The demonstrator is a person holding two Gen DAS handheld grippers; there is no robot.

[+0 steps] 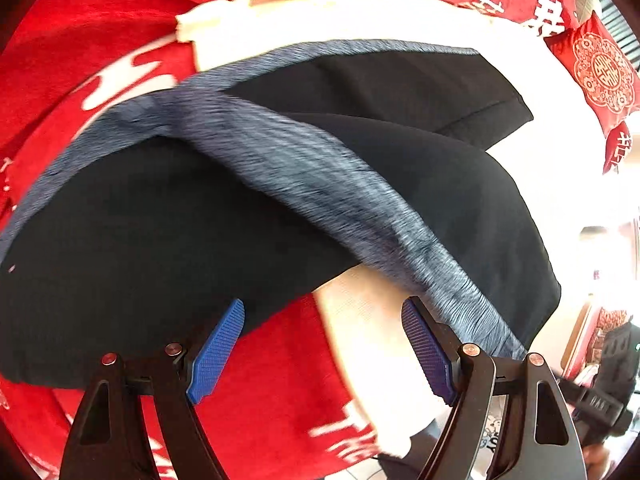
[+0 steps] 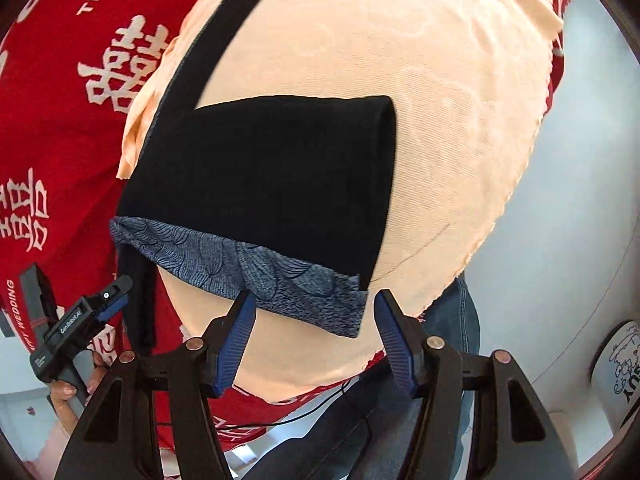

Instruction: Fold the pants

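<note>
Lying folded, pants (image 2: 256,184) — patterned edge (image 2: 280,284) nearest right gripper (image 2: 314,320).

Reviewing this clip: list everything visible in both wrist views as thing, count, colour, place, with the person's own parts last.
pants: one, black with a blue-grey patterned band, partly folded on the peach cloth.
peach cloth: one, pale peach, spread over the red cloth, under the pants.
red cloth: one, red with white characters, covering the surface.
red cushion: one, red with a white medallion, far right in the left wrist view.
white mug: one, white with black drawing, lower right in the right wrist view.
left tongs: one, black with blue pads, open over the pants' near edge.
right tongs: one, black with blue pads, open at the patterned band.
hand: one, holding the left tongs' handle, lower left in the right wrist view.
</note>
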